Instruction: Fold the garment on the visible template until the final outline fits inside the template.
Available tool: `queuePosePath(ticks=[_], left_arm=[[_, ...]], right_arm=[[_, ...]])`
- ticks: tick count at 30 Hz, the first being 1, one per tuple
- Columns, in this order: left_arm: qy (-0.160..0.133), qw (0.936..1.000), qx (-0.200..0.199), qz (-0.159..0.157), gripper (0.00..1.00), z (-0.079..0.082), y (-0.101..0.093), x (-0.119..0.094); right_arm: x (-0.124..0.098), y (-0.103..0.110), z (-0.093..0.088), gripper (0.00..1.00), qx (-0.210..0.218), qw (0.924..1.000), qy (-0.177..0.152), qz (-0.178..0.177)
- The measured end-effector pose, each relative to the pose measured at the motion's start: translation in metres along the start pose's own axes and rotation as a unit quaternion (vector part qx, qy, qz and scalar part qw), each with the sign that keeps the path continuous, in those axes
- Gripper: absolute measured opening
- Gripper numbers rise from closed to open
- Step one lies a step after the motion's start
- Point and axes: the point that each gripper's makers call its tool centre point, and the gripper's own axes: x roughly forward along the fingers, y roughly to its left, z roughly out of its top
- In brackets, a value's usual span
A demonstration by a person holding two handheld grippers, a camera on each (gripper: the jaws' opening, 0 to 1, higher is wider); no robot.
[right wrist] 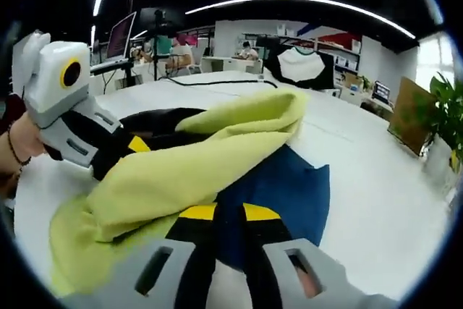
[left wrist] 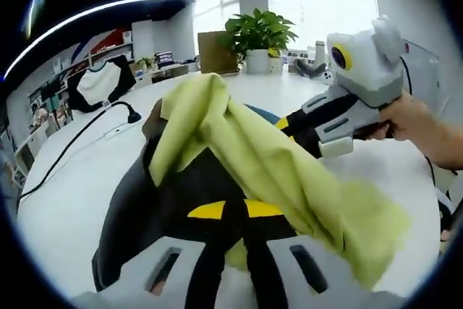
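In the left gripper view, at the far left, a black cable (left wrist: 79,135) ran over the white table (left wrist: 79,200) toward a black and white garment (left wrist: 101,85) displayed behind. In the middle, the yellow-green garment (left wrist: 268,164) was lifted above the table, hanging in a long ridge over a dark panel (left wrist: 145,208), probably the template. The left gripper (left wrist: 235,226) had its jaws pressed together on the lower edge of the cloth, so it held one end up. At the right, the right gripper (left wrist: 322,124), in a person's hand (left wrist: 412,121), reached into the raised cloth; I judge it carried the other end, so that the fabric could be laid over as a fold. A potted plant (left wrist: 257,37) stood behind.

In the right gripper view, the left gripper (right wrist: 119,153) came from the left, its tips hidden in the yellow-green garment (right wrist: 188,171). In the centre, the right gripper (right wrist: 217,222) had its jaws together with cloth beside them, but I could not tell if cloth was really between them. Under the cloth lay a blue panel (right wrist: 289,193) of the template. The folding seemed to be in the middle, not finished
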Motion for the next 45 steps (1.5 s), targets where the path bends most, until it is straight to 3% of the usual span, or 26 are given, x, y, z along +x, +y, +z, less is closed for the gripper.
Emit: queuePosePath(ticks=[6, 9, 14, 19, 20, 21, 23, 24, 25, 26, 27, 28, 30, 35, 38, 40, 42, 43, 45], left_arm=[[-0.004, 0.9997, -0.022, 0.000, 0.02, 0.000, 0.006, -0.002], [-0.012, 0.9996, -0.024, 0.001, 0.02, 0.001, 0.005, -0.007], [-0.032, 0.9985, -0.043, -0.014, 0.02, 0.009, 0.003, -0.017], [-0.047, 0.9985, -0.027, -0.008, 0.02, 0.019, 0.007, -0.026], [-0.045, 0.9984, -0.034, -0.007, 0.02, 0.019, 0.008, -0.027], [-0.047, 0.9966, -0.067, -0.011, 0.02, 0.021, 0.008, -0.031], [-0.051, 0.9954, -0.080, -0.012, 0.02, 0.024, 0.011, -0.036], [-0.051, 0.9956, -0.077, -0.008, 0.02, 0.025, 0.013, -0.038], [-0.074, 0.9941, -0.078, 0.017, 0.02, 0.033, 0.019, -0.045], [-0.082, 0.9937, -0.075, 0.013, 0.02, 0.038, 0.016, -0.050], [-0.084, 0.9941, -0.067, 0.013, 0.02, 0.043, 0.014, -0.055], [-0.081, 0.9950, -0.054, 0.023, 0.02, 0.044, 0.016, -0.057], [-0.083, 0.9948, -0.043, 0.042, 0.01, 0.047, 0.023, -0.061], [-0.089, 0.9938, -0.050, 0.045, 0.01, 0.055, 0.030, -0.071], [-0.099, 0.9931, -0.044, 0.047, 0.01, 0.063, 0.031, -0.078], [-0.109, 0.9921, -0.044, 0.044, 0.01, 0.070, 0.032, -0.082], [-0.124, 0.9903, -0.022, 0.059, 0.01, 0.079, 0.038, -0.086], [-0.132, 0.9885, 0.000, 0.074, 0.01, 0.085, 0.044, -0.090], [-0.122, 0.9890, 0.011, 0.084, 0.01, 0.087, 0.047, -0.096]], right_arm=[[-0.001, 0.001, 0.001, 0.01, -0.013, 0.9998, 0.008, -0.014], [-0.008, 0.001, 0.008, 0.01, -0.035, 0.9992, -0.005, -0.021], [-0.014, 0.004, 0.016, 0.01, -0.022, 0.9995, -0.007, -0.020], [-0.025, 0.002, 0.027, 0.01, 0.003, 0.9997, -0.019, -0.013], [-0.026, 0.001, 0.029, 0.01, 0.006, 0.9997, -0.022, -0.014], [-0.029, 0.000, 0.031, 0.01, 0.006, 0.9995, -0.026, -0.016], [-0.032, -0.003, 0.034, 0.01, -0.009, 0.9993, -0.028, -0.024], [-0.034, -0.005, 0.038, 0.02, -0.055, 0.9974, -0.035, -0.030], [-0.036, -0.007, 0.043, 0.02, -0.090, 0.9942, -0.042, -0.041], [-0.038, -0.008, 0.043, 0.02, -0.109, 0.9922, -0.033, -0.049], [-0.040, -0.007, 0.041, 0.02, -0.115, 0.9919, -0.022, -0.049], [-0.042, -0.006, 0.046, 0.02, -0.119, 0.9914, -0.030, -0.045], [-0.047, -0.008, 0.052, 0.02, -0.104, 0.9929, -0.039, -0.043], [-0.064, -0.017, 0.068, 0.02, -0.091, 0.9925, -0.060, -0.055], [-0.075, -0.027, 0.075, 0.02, -0.060, 0.9930, -0.074, -0.069], [-0.080, -0.030, 0.084, 0.02, -0.032, 0.9919, -0.104, -0.065], [-0.086, -0.034, 0.084, 0.02, -0.009, 0.9934, -0.095, -0.063], [-0.088, -0.037, 0.085, 0.02, -0.016, 0.9931, -0.094, -0.068], [-0.094, -0.047, 0.088, 0.02, -0.038, 0.9907, -0.089, -0.095]])
